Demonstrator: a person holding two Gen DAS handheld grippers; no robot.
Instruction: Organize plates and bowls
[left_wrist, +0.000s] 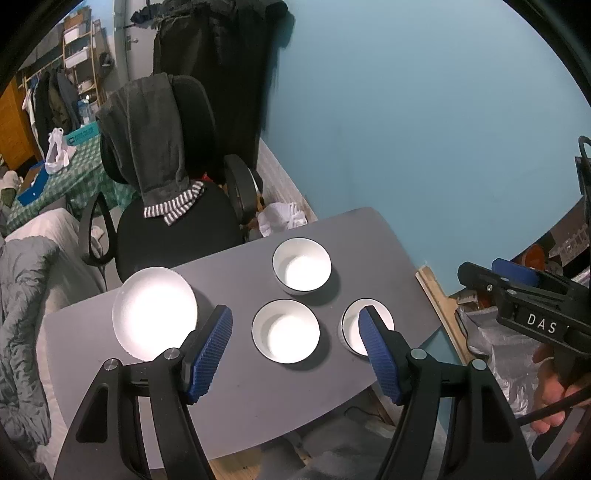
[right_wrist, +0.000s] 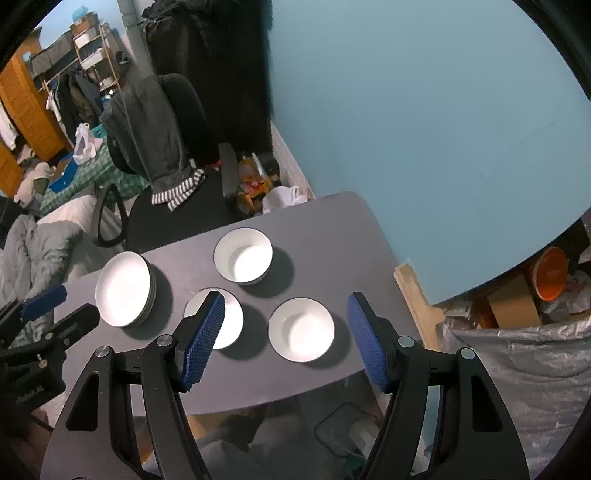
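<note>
Left gripper (left_wrist: 295, 332) fingers spread wide, empty, above the middle bowl (left_wrist: 285, 331). Right gripper (right_wrist: 286, 319) likewise parted, empty, over the near bowl (right_wrist: 301, 329). Far bowl (right_wrist: 243, 255) and stacked plates (right_wrist: 123, 294) sit on the grey worktop (right_wrist: 325, 229).

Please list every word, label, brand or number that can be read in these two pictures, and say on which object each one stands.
"DAS": white letters on the black body of the right gripper, cut off at the picture's edge.
White print on the left gripper, low in the right wrist view: too blurred to read.
White print on the teal box behind the chair: too small to read.
The bowls and plates bear no text.
</note>
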